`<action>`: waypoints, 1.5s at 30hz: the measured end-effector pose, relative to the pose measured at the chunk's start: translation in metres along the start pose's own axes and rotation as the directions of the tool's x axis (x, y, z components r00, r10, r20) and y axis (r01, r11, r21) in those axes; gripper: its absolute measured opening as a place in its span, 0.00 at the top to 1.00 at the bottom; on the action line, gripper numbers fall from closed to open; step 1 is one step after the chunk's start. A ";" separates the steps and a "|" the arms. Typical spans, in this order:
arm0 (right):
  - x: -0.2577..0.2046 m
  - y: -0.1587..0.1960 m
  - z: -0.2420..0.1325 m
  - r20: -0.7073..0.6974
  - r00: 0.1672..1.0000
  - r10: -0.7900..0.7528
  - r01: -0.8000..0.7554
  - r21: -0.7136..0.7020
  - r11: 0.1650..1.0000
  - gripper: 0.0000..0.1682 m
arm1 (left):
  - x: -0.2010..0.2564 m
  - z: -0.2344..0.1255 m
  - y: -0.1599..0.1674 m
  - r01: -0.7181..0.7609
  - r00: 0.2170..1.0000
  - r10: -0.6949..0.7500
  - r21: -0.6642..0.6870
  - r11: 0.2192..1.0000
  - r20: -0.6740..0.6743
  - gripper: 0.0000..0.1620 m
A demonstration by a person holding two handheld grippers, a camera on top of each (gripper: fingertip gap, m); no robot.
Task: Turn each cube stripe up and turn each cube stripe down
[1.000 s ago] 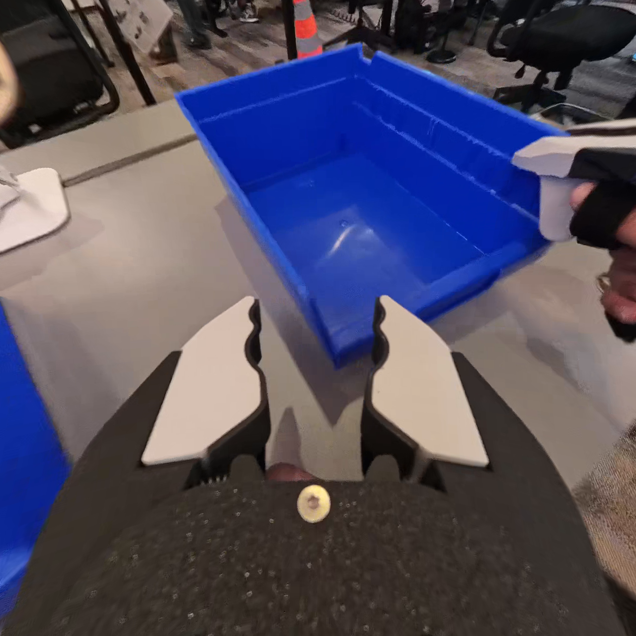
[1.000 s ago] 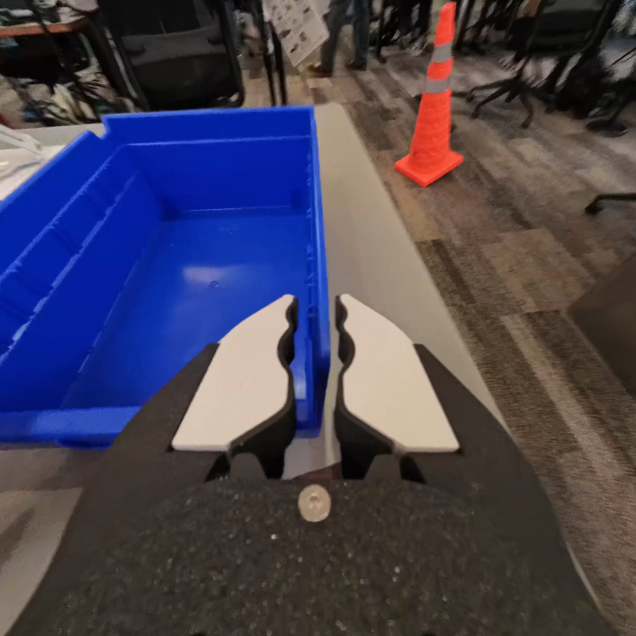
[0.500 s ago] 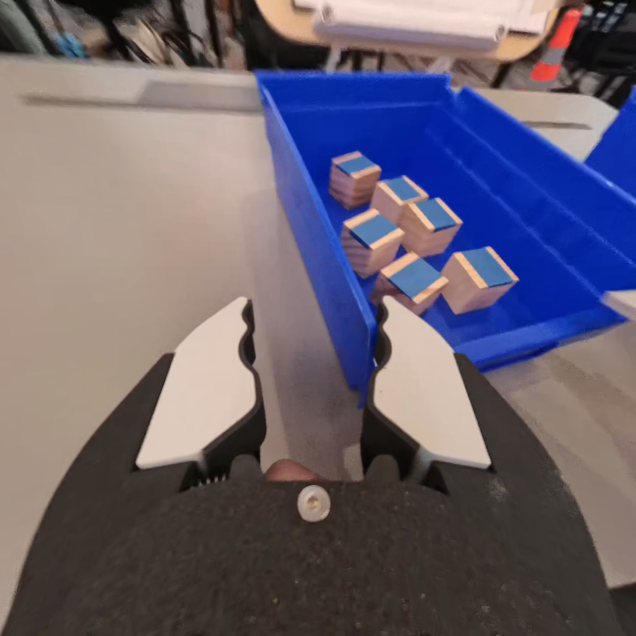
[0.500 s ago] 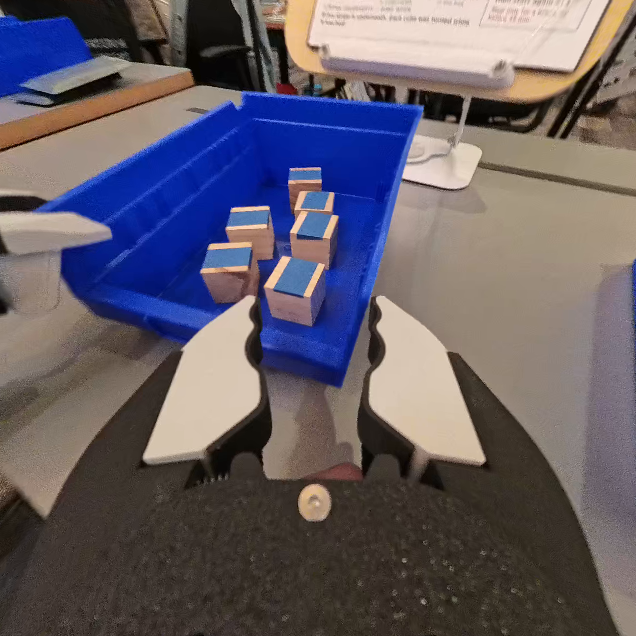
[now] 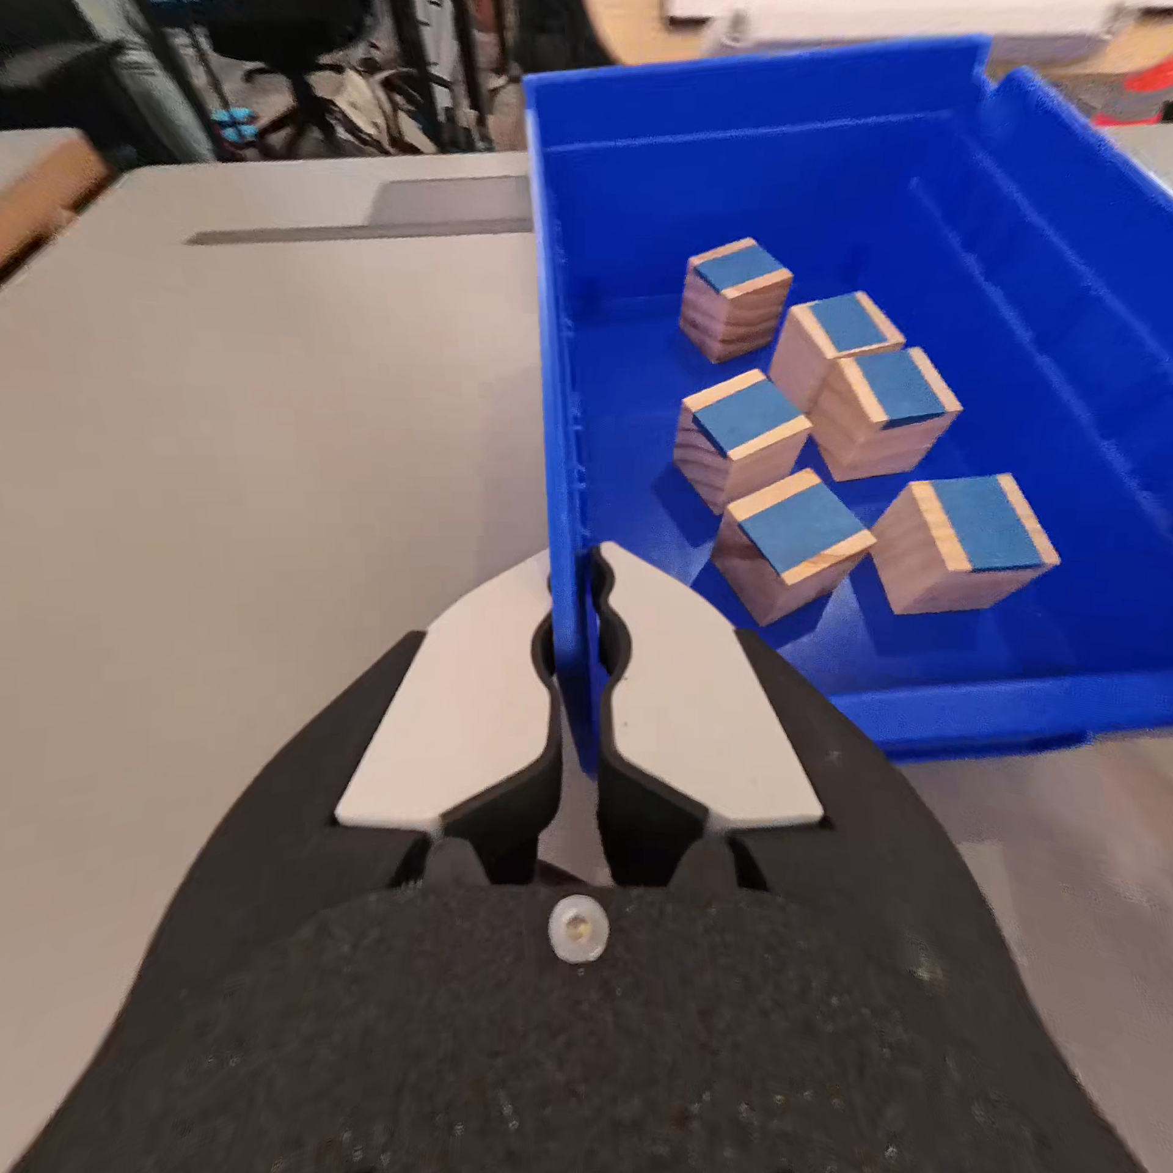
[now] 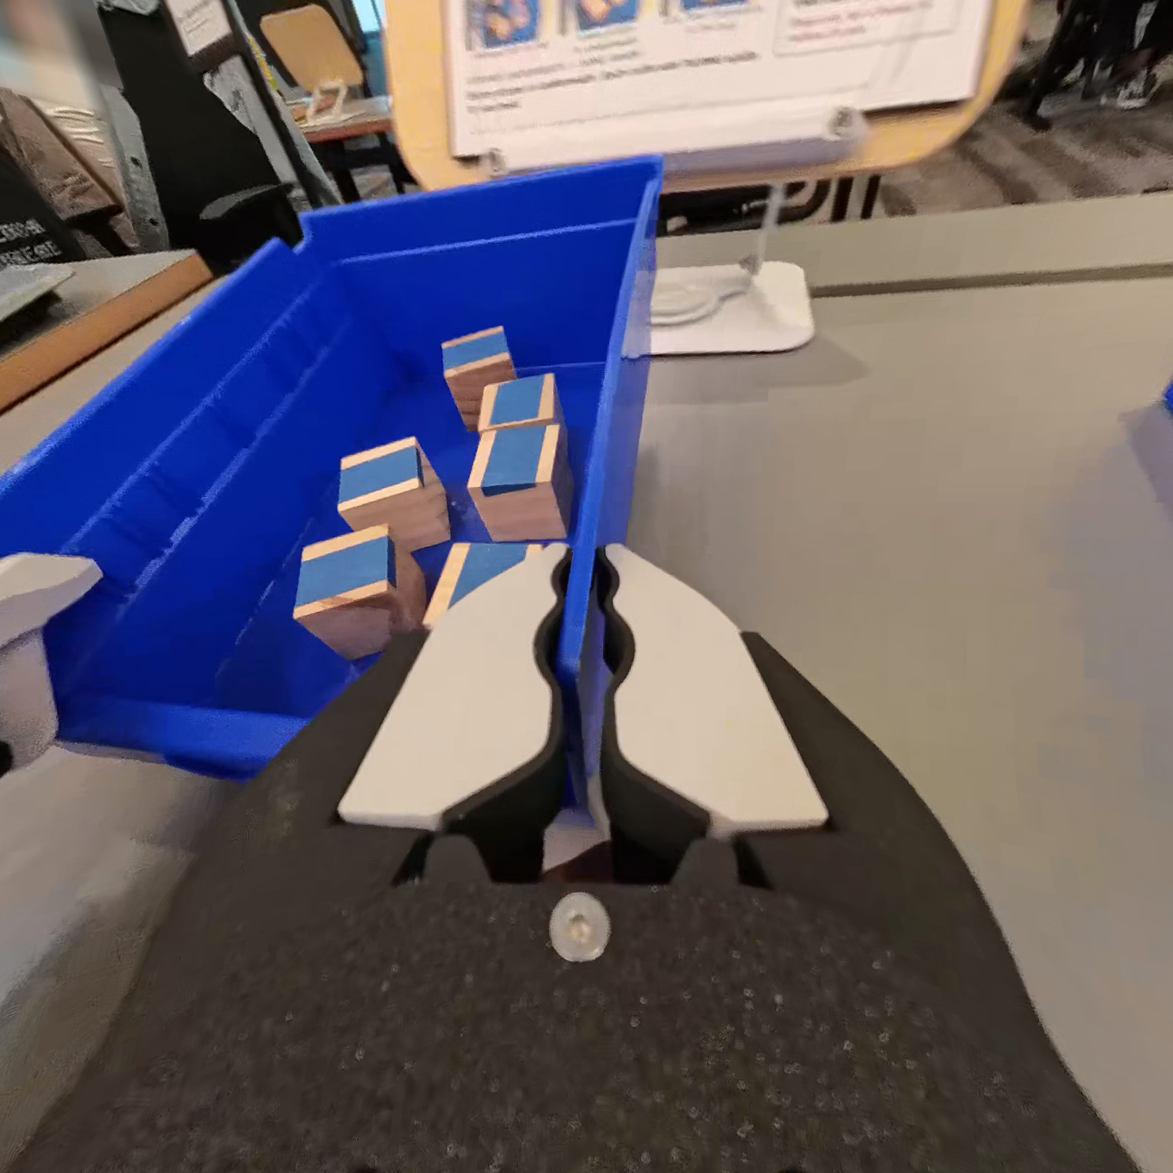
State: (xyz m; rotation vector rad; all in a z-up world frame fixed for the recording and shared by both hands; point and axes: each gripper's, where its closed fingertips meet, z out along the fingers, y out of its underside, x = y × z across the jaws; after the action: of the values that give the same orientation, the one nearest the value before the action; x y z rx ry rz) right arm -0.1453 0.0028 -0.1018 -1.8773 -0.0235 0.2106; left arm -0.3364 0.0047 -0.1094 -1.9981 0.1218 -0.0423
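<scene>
Left tool [image 5: 574,558] pinched on left wall of blue bin [image 5: 825,89]. Right tool [image 6: 584,555] clamped on same bin's right wall. Bin resting on grey worktop [image 5: 254,444]. Inside bin: six wooden cubes [image 5: 739,431], loosely clustered, all blue stripe up. Behind bin: board with printed sheet [image 6: 698,63] on white stand [image 6: 730,304].
</scene>
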 end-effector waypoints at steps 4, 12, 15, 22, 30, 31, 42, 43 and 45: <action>-0.086 0.012 0.018 0.080 0.996 -0.027 0.030 -0.037 0.999 0.95 | -0.089 -0.008 -0.013 0.023 0.996 -0.024 0.010 1.000 0.091 0.97; -0.212 0.030 0.052 0.187 0.978 -0.094 0.116 -0.105 0.988 0.93 | -0.215 -0.009 0.002 0.123 0.984 -0.121 -0.008 0.992 0.129 0.97; -0.228 0.030 0.052 0.198 0.975 -0.099 0.118 -0.087 0.989 0.90 | -0.229 0.001 0.014 0.198 0.978 -0.197 0.004 0.980 0.062 0.97; -0.230 0.031 0.051 0.313 0.940 -0.133 0.171 -0.095 0.981 0.84 | -0.229 0.006 0.011 0.274 0.962 -0.274 0.046 0.961 -0.005 0.96; -0.137 0.039 -0.036 0.683 0.704 -0.195 0.440 -0.203 0.875 0.62 | -0.182 -0.082 -0.060 0.336 0.941 -0.335 0.234 0.913 -0.043 0.57; -0.113 0.039 -0.046 0.681 0.694 -0.233 0.471 -0.185 0.862 0.64 | -0.148 -0.087 -0.065 0.336 0.941 -0.313 0.220 0.916 -0.132 0.56; 0.082 0.022 -0.128 0.479 0.847 -0.231 0.231 0.059 0.971 0.67 | 0.149 -0.077 0.038 -0.025 0.742 -0.123 -0.211 0.977 -0.659 0.64; 0.093 0.022 -0.131 0.464 0.864 -0.197 0.196 0.050 0.979 0.67 | 0.145 -0.071 0.038 -0.006 0.770 -0.103 -0.167 0.986 -0.630 0.68; 0.110 0.022 -0.134 0.437 0.889 -0.138 0.141 0.027 0.990 0.66 | 0.131 -0.061 0.044 -0.008 0.831 -0.062 -0.123 0.992 -0.553 0.66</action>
State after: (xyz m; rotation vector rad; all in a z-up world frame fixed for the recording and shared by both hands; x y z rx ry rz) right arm -0.0185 -0.1165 -0.0971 -1.7902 -0.4682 0.5316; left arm -0.2139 -0.0828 -0.1275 -2.0534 0.4822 -0.6573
